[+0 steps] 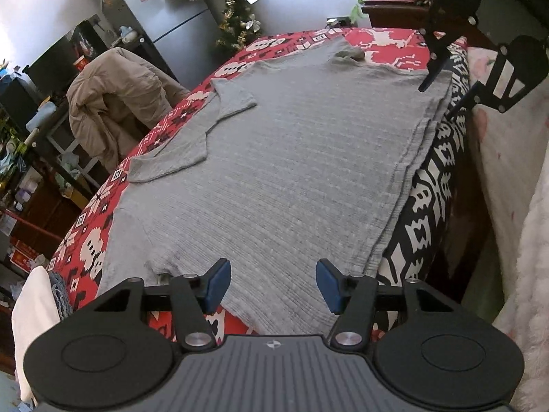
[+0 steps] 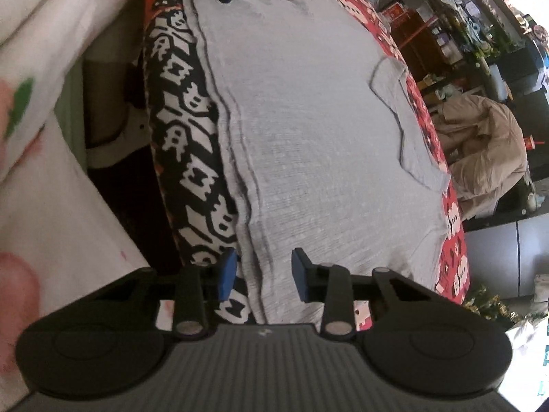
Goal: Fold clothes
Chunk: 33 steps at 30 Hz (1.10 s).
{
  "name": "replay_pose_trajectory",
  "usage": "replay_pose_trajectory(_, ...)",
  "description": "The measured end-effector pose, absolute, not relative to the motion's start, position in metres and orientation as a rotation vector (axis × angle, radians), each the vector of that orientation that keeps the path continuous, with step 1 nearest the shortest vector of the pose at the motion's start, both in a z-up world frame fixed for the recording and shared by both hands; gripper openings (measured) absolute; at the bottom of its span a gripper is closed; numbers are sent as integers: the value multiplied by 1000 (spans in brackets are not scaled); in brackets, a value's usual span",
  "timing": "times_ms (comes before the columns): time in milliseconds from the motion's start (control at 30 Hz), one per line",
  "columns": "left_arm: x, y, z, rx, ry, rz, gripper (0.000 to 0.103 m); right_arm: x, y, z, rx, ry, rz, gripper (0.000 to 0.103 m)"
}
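Note:
A grey ribbed knit top (image 1: pixel 291 171) lies flat on the table with the red, white and black patterned cloth (image 1: pixel 92 240). One sleeve (image 1: pixel 192 134) is folded onto its body, and the collar (image 1: pixel 350 55) lies at the far end. Several layered edges run along the table's right side. My left gripper (image 1: pixel 274 285) is open just above the hem end, holding nothing. My right gripper (image 2: pixel 264 279) is open at the collar-end corner, with the layered edge (image 2: pixel 250 240) between its blue pads (image 2: pixel 228 279). It also shows in the left wrist view as the right gripper (image 1: pixel 438 101).
A beige jacket (image 1: pixel 113 103) hangs over a chair left of the table. Beyond it stand a grey fridge (image 1: pixel 161 10), a small decorated tree (image 1: pixel 236 24) and cluttered shelves (image 2: pixel 480 34). White floral bedding (image 1: pixel 507 158) lies to the right, past a dark gap. A white towel (image 1: pixel 31 309) lies at the near left corner.

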<state>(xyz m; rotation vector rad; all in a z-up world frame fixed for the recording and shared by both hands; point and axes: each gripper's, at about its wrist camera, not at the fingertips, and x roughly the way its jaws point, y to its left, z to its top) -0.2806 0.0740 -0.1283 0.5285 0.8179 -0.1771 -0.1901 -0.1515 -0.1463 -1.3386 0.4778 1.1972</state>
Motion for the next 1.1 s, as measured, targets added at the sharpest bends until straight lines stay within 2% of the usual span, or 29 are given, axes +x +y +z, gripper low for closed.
replay_pose_trajectory(67, -281, 73, -128, 532, 815, -182, 55, -189, -144, -139, -1264, 511, 1219, 37)
replay_pose_trajectory(400, -279, 71, -127, 554, 792, -230, 55, -197, -134, -148, -1375, 410, 1229, 37)
replay_pose_trajectory(467, -277, 69, -126, 555, 783, -257, 55, -198, -134, -151, -1394, 390, 1215, 29)
replay_pose_trajectory(500, -276, 68, -126, 565, 778, -275, 55, -198, -133, -152, -1411, 375, 1206, 17)
replay_pose_trajectory(533, -275, 67, -126, 582, 770, -294, 55, -198, -132, -154, -1428, 358, 1198, 11)
replay_pose_trajectory(633, -270, 63, -123, 603, 740, -367, 49, -196, -127, -152, -1405, 358, 1209, 4)
replay_pose_trajectory(833, -254, 45, -118, 601, 701, -556, 47, -182, -119, -141, -1320, 406, 1208, 2)
replay_pose_trajectory(933, -246, 27, -122, 619, 689, -629, 54, -173, -119, -133, -1274, 438, 1189, 2)
replay_pose_trajectory(1100, -241, 9, -135, 658, 697, -649, 53, -163, -120, -125, -1212, 482, 1181, 0)
